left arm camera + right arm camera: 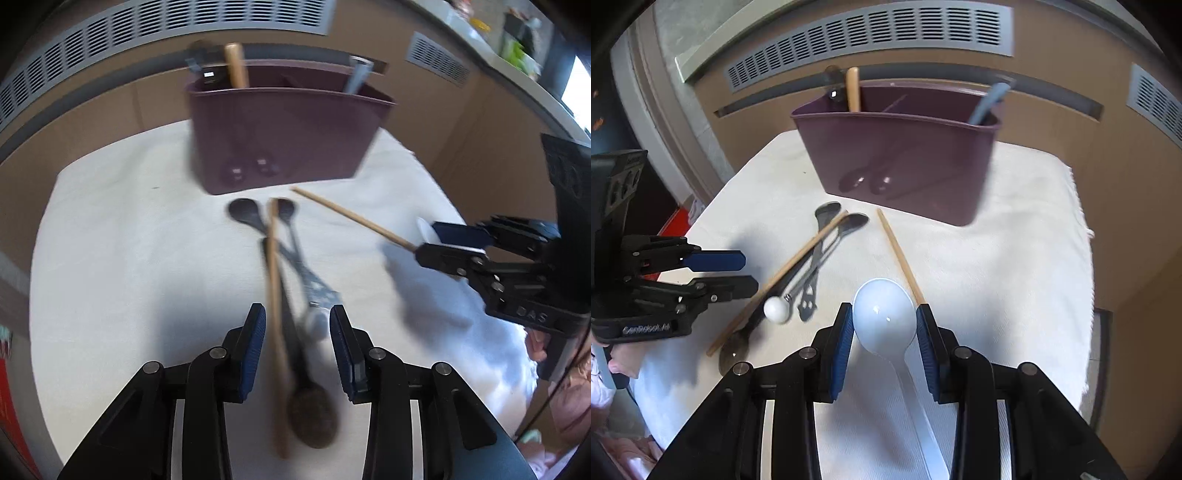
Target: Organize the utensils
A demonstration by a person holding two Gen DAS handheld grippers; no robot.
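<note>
Already a few utensils stood in the holder [897, 158]; a white spoon [884, 317] was clenched by the right gripper [884, 328], the left gripper [297, 325] released over a wooden spoon [312, 413] and a chopstick [275, 295].

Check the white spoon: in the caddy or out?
Out. The white spoon is clamped by its bowl in the right gripper, in front of the purple caddy.

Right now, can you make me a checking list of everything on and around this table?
surface: white cloth, rumpled at its edges.
job's things: purple caddy with utensil handles standing in it; spoons and one chopstick piled on the cloth; another chopstick beside them.
clutter: nothing seen.
grippers: left gripper open around the pile's near end; right gripper shut on a white spoon.
cables: thin dark cable below the right gripper.
surroundings: brown wall with grey vent grille.
</note>
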